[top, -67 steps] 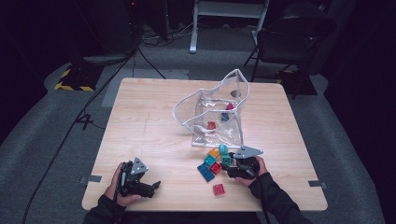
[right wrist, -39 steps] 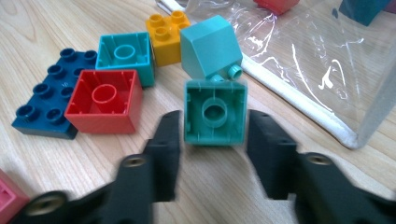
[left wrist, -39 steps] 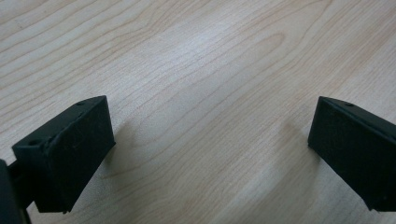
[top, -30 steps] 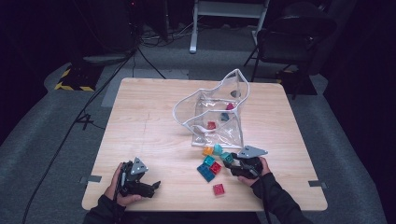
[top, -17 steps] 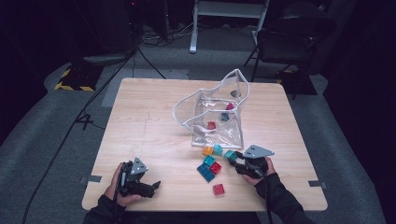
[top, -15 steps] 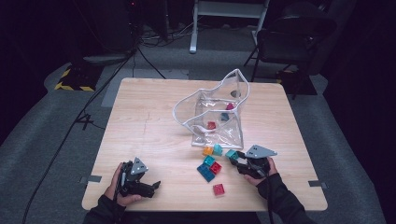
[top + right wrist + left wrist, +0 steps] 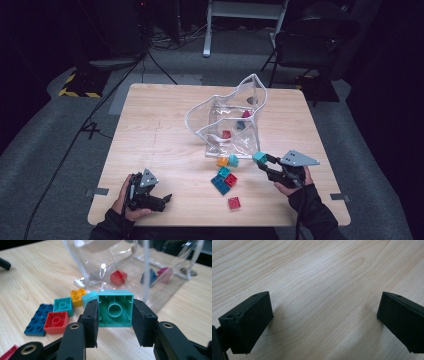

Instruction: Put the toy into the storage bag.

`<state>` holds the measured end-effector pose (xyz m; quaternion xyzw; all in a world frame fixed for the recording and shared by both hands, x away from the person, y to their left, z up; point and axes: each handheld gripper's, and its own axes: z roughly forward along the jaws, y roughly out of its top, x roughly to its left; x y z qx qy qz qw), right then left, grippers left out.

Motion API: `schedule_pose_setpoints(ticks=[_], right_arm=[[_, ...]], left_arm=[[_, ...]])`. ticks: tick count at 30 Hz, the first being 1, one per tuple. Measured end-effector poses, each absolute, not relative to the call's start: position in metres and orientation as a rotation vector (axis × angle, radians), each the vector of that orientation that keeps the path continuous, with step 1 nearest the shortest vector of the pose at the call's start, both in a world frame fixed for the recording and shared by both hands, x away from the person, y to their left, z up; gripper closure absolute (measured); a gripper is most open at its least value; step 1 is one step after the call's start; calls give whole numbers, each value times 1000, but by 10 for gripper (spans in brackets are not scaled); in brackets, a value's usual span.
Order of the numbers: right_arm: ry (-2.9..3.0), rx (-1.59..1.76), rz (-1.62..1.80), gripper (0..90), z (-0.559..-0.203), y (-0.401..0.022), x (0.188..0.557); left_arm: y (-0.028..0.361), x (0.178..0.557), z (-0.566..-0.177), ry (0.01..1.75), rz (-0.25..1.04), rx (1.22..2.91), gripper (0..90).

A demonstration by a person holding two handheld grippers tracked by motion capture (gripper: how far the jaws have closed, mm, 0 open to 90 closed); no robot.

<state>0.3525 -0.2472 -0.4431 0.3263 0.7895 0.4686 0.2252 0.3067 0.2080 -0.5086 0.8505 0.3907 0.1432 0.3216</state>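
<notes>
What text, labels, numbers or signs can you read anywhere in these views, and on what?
None can be read.
The teal brick in the right gripper shows only its hollow underside, no lettering.
The stud tops of the loose bricks are too small to read.
The clear bag shows no print.
The yellow-and-black floor tape is a hazard marking without words.

Looked like a lab/recording studio: dark room, grey carpet, floor cables (image 7: 150, 60), hazard tape (image 7: 75, 92), lone wooden counter (image 7: 165, 125), chair (image 7: 310, 45) beyond the right claw (image 7: 260, 161).

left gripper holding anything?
No. In the left gripper view the left gripper has its jaws wide apart with bare table between them.
</notes>
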Motion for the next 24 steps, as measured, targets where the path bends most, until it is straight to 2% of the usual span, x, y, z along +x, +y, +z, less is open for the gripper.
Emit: schedule_pose_setpoints(ticks=[13,24], right_arm=[[2058,892,1349,593,-396,-270,361],[2004,857,1370,593,-360,-267,377]], left_arm=[[208,307,-509,1026,376,2234,5],[208,307,-509,1026,376,2234,5]])
